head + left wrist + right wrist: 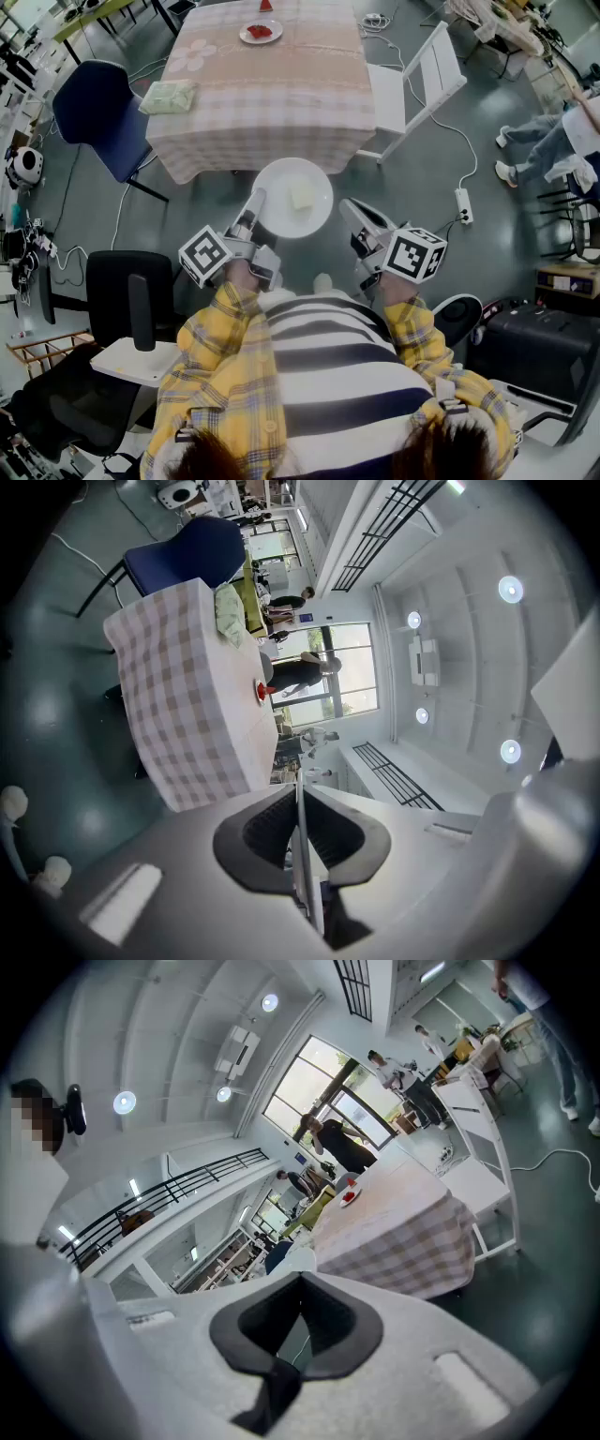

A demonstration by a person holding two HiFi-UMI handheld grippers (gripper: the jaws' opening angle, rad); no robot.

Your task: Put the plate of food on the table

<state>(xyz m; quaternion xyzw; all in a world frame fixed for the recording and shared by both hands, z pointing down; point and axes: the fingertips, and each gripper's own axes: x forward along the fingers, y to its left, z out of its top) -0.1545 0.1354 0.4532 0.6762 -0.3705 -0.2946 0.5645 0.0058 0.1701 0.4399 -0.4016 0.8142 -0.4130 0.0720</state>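
In the head view I hold a white plate with a pale piece of food in front of the person's body, short of the table. My left gripper is shut on the plate's left rim. In the left gripper view that rim shows edge on as a thin white line pressed between the dark pads of the left gripper. My right gripper hovers just off the plate's right edge, jaws together, nothing in them. The right gripper in its own view points toward the table.
The table has a checked cloth and bears a small plate of red food and a pale green packet. A blue chair stands at its left, a white folding chair at its right. A power strip lies on the floor.
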